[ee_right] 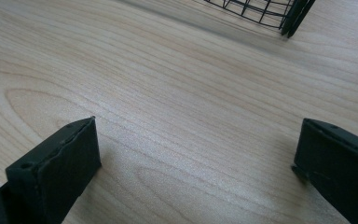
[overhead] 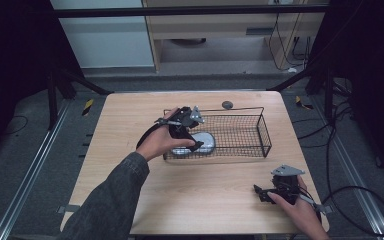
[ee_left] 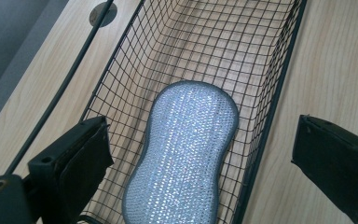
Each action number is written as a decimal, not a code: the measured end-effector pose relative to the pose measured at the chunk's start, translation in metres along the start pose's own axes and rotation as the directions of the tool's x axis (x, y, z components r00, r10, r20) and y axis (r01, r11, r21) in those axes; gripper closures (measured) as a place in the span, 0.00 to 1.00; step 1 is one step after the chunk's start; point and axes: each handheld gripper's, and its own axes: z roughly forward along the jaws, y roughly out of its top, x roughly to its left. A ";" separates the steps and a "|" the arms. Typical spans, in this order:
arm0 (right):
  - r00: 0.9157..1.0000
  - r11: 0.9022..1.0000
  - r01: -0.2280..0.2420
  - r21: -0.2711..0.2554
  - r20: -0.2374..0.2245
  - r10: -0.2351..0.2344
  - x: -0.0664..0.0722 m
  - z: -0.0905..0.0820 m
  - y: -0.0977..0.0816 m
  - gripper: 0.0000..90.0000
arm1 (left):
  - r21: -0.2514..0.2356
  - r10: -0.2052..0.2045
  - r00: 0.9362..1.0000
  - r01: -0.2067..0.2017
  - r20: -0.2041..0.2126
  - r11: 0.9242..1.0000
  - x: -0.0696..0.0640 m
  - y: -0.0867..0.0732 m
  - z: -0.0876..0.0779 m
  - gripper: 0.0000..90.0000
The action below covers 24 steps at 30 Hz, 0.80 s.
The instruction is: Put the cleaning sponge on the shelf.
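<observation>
Across the middle of my high view lies the light wooden desk [overhead: 145, 200], the largest thing before me, with dark floor around it. On its far half I see the black wire basket [overhead: 260, 131], a long open-topped tray standing flat on the wood. Inside the basket, at its left end, the silvery grey scrubbing sponge [ee_left: 186, 154] lies flat on the mesh floor, a rounded peanut-like shape with a dark edge.

My left hand-held gripper [overhead: 196, 143] hangs over that left end of the basket, pointing down at the sponge. From its own view I see the jaws spread wide, one on each side of the sponge and clear of it, so nothing is held.

My right hand-held gripper [overhead: 258, 192] rests low at the near right corner of the desk, well apart from the basket. Its jaws stand wide apart over bare wood, empty.

A small grey round disc [overhead: 227, 104] is set into the desk just behind the basket.
</observation>
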 end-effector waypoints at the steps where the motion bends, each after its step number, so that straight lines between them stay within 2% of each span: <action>1: 1.000 1.000 -0.001 0.000 -0.001 0.001 0.000 0.000 0.000 0.00 | -0.002 0.001 1.000 -0.001 -0.002 1.000 -0.001 0.000 -0.001 0.04; 11: 1.000 1.000 -0.009 0.000 -0.002 0.009 0.001 0.000 0.000 0.00 | -0.075 -0.018 1.000 0.017 -0.011 0.997 -0.023 -0.002 -0.013 0.04; 16: 1.000 1.000 -0.008 0.000 -0.001 0.008 0.001 0.000 0.000 0.00 | -0.100 -0.007 1.000 0.008 0.014 0.995 -0.034 -0.003 -0.020 0.04; 19: 1.000 1.000 -0.007 -0.001 -0.001 0.007 0.001 0.000 0.000 0.00 | -0.113 -0.009 1.000 0.011 0.014 0.994 -0.040 -0.005 -0.024 0.04; 24: 1.000 1.000 -0.009 0.000 0.000 0.009 0.001 0.000 0.000 0.00 | -0.129 -0.035 0.999 0.033 -0.014 0.991 -0.048 -0.011 -0.025 0.04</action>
